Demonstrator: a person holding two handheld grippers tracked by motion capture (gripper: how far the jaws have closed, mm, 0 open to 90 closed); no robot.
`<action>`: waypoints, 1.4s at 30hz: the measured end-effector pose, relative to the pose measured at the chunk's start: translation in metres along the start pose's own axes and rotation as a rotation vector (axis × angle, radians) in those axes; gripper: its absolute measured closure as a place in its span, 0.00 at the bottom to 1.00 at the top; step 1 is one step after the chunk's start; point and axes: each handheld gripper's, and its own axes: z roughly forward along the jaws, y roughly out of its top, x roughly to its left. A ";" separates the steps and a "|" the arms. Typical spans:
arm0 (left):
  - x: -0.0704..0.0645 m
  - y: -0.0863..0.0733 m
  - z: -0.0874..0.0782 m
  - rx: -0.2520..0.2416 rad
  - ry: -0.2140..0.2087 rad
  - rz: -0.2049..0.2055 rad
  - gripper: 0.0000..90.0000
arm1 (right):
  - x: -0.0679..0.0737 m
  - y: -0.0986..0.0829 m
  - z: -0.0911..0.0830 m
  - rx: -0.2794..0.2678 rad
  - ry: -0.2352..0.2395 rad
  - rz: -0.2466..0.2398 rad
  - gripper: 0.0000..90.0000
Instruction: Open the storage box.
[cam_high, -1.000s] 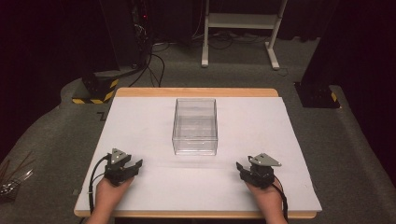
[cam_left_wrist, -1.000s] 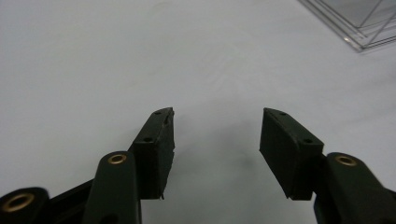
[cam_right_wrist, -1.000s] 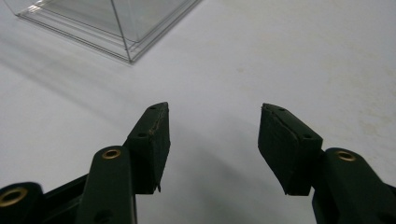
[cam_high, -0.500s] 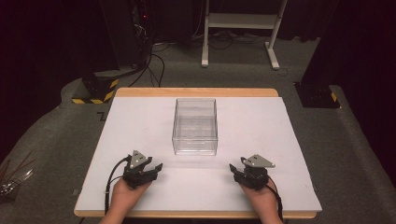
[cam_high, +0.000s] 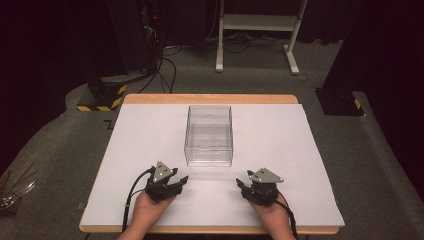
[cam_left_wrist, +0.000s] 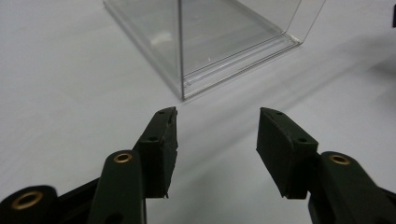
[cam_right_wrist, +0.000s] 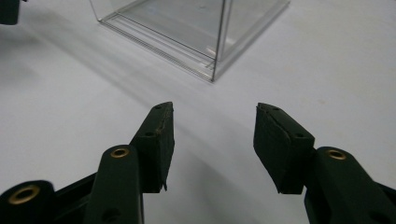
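Clear plastic box (cam_high: 209, 134): rectangular, open-topped, upright on the white tabletop (cam_high: 310, 165), roughly on the centre line. Its long axis runs from the person's side toward the far wooden edge; one short end wall faces the person. Nothing visible inside it.

Left hand-held gripper (cam_high: 176, 183): low over the near part of the tabletop, held in the left hand (cam_high: 146, 212), grey three-cornered plate on top, black cable trailing back toward the near edge. It points forward and slightly rightward, toward the box's near-left corner. Jaws are spread wide with nothing between them. In the left gripper view the left hand-held gripper (cam_left_wrist: 217, 130) frames bare tabletop (cam_left_wrist: 56, 84), and the box (cam_left_wrist: 205, 32) stands just ahead, its near corner edge slightly left of the midline between the jaws. Box and jaws are apart, not touching.

Right hand-held gripper (cam_high: 242, 186): near the front of the tabletop, held in the right hand (cam_high: 272, 216), grey plate on top, aimed forward and slightly leftward toward the box's near-right corner. Jaws likewise spread wide, holding nothing. In the right gripper view the right hand-held gripper (cam_right_wrist: 215, 128) has the box (cam_right_wrist: 187, 23) ahead, the corner edge close to the midline, clear of the jaw tips.

The box lies ahead of and between the two hand-held grippers.
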 end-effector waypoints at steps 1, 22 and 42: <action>-0.004 0.004 0.001 -0.017 -0.006 -0.002 0.55 | 0.004 0.002 0.002 -0.003 0.009 -0.004 0.54; -0.017 0.040 0.021 -0.148 0.066 -0.003 0.89 | 0.022 0.051 0.024 -0.091 0.029 -0.016 0.80; -0.023 0.049 0.038 -0.164 0.045 -0.023 0.85 | 0.025 0.073 0.045 -0.118 0.018 -0.008 0.84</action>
